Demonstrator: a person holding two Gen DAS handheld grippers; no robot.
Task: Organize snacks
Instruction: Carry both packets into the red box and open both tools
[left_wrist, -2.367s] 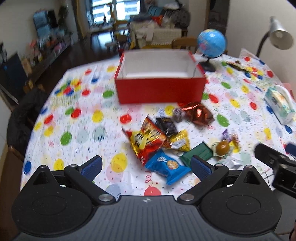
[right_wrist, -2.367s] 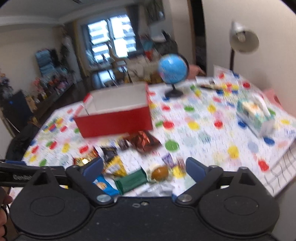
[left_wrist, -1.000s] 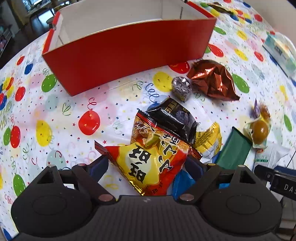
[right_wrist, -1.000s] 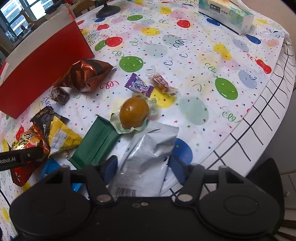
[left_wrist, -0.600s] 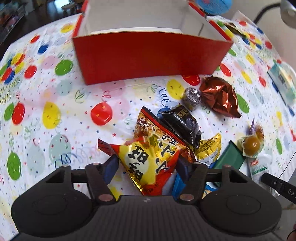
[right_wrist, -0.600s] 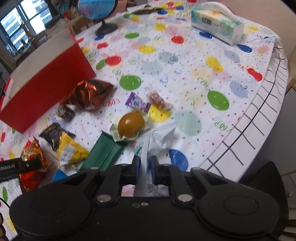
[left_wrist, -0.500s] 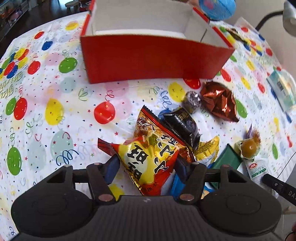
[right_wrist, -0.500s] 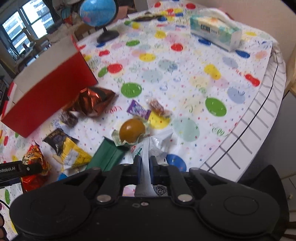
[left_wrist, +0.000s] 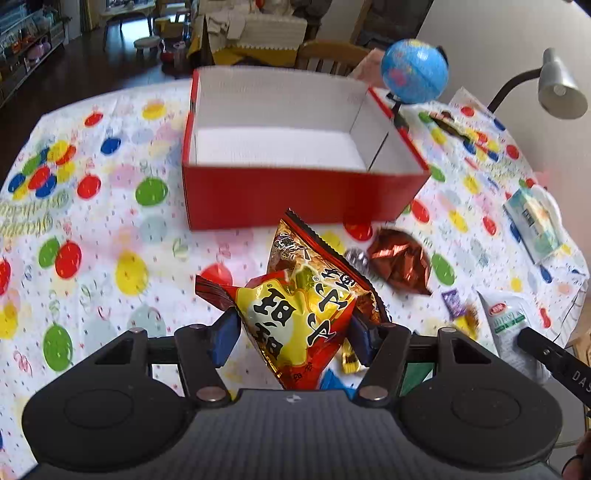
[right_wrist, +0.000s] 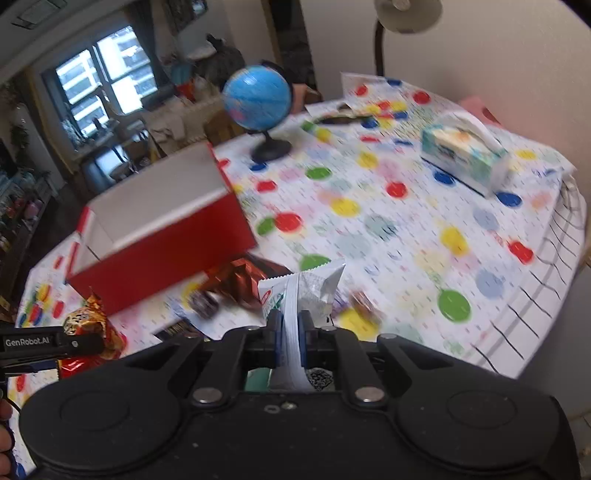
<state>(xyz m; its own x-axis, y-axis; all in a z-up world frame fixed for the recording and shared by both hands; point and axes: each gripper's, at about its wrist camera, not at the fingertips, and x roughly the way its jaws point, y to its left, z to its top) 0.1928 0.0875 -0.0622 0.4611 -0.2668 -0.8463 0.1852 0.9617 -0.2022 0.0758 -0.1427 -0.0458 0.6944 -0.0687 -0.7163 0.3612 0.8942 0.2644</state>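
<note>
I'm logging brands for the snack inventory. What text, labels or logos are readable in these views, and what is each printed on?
"GenRobot.AI": on the left gripper, side of a finger.
"DAS", cut off at the frame edge: on the right gripper, finger.
Large Chinese characters, seen upside down: red and yellow snack bag.
Red logo and green print: silver packet, too blurred to read.

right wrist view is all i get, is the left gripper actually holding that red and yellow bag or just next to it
Observer: Holding it. In the left wrist view the left gripper has its pads pressed on both sides of the red and yellow snack bag.
Operator: is there anything in the red box yet
Observer: No. The left view looks straight into the red box, and only its white floor shows.
Operator: any snacks hidden under my gripper
Observer: Yes, a blue packet shows below the bag, beside a small yellow one.
</note>
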